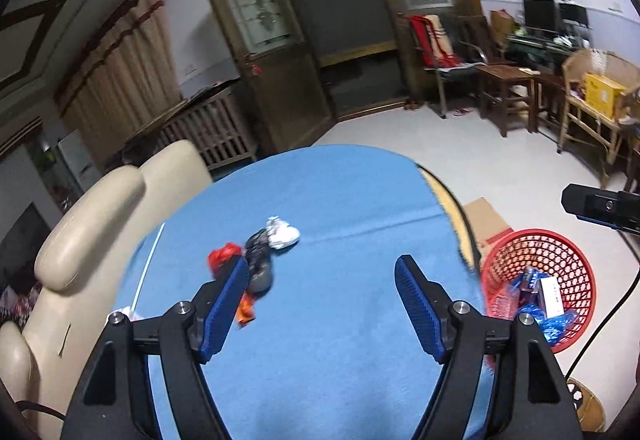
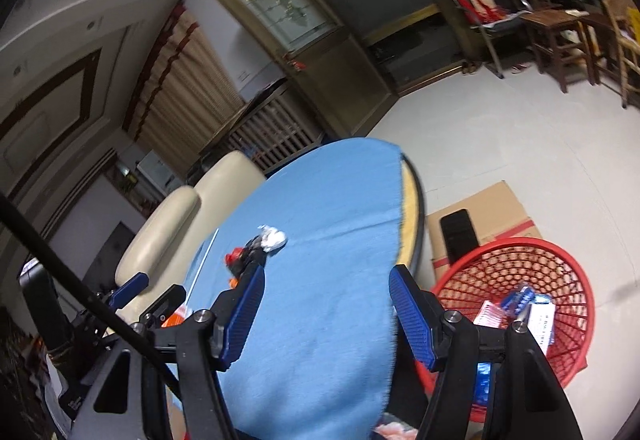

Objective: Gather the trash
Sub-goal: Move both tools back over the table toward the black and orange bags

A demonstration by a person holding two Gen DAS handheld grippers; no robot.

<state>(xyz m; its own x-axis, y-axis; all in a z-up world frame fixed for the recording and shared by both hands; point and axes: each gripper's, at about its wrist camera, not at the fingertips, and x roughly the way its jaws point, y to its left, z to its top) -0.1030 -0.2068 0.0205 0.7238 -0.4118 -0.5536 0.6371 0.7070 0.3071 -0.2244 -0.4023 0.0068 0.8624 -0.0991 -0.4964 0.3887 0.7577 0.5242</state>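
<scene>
A round table [image 1: 340,360] draped in a blue cloth fills the middle of both views, with a cream sofa [image 1: 92,248] along its left side. On the floor off the table's right edge stands a red mesh basket [image 1: 576,264], next to a flattened cardboard box [image 2: 492,211]. The basket already holds a few pieces: a white carton [image 2: 542,324], blue wrappers [image 1: 556,320] and something pink.

The trash left to collect lies in a small cluster on the cloth, toward the far left part of the table. From biggest to smallest it reads as a dark crumpled wrapper [image 1: 260,260], a white paper wad [image 1: 282,234] touching its far end, a red scrap [image 1: 222,258] just beside it on the left, and an orange packet [image 1: 246,310] at its near end, partly hidden behind a fingertip.

The left gripper [image 1: 322,278] hovers over the table with its blue pads spread wide and nothing between them; its left finger overlaps the cluster in the view. The right gripper [image 2: 326,286] sits near the table's right edge, also spread and empty.

All four pieces look light, soft and crushable, so little squeeze should be needed. The film wrappers are probably slick and thin, so a pinch on a raised fold would likely hold better than on a flat edge. The paper wad offers the bulkiest grip across its middle. Being so light and bunched, neighbours may drag along or slide on the cloth.
</scene>
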